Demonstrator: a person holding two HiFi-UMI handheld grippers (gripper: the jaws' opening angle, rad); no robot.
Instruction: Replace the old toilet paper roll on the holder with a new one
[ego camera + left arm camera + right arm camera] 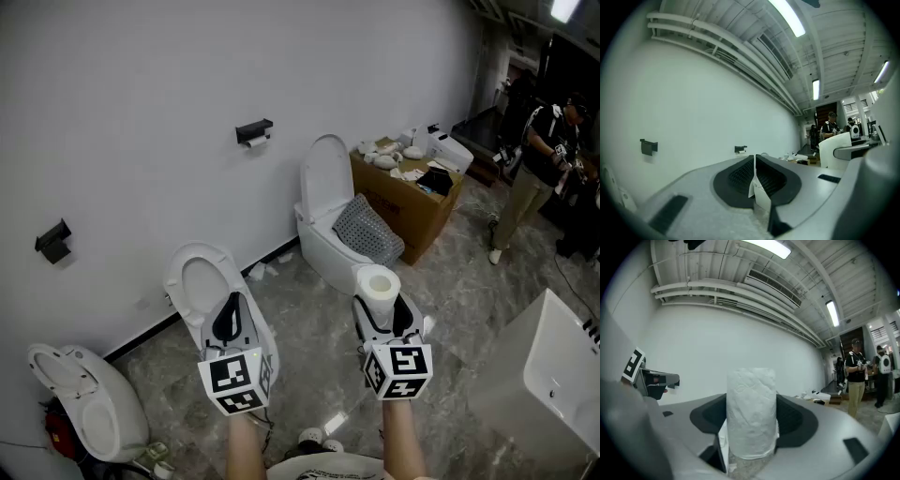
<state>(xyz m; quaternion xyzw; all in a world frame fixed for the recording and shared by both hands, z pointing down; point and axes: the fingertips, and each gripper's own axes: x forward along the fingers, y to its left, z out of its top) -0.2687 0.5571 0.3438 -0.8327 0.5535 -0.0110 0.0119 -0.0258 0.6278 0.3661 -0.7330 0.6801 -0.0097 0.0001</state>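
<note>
Right tongs (381, 311) grasping new toilet paper roll (379, 282); roll upright between jaws, above floor, in front of toilet (328, 220); left tongs (228, 322) clenched, jaws pressed together; black holder (254, 129) on white wall ahead, well apart from both tongs; small old roll (257, 142) on it.

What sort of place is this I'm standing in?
Likely a mock-up test room, not a real bathroom: three toilets line one white wall, two black paper holders hang on it, and a cardboard box stands beside them.
</note>
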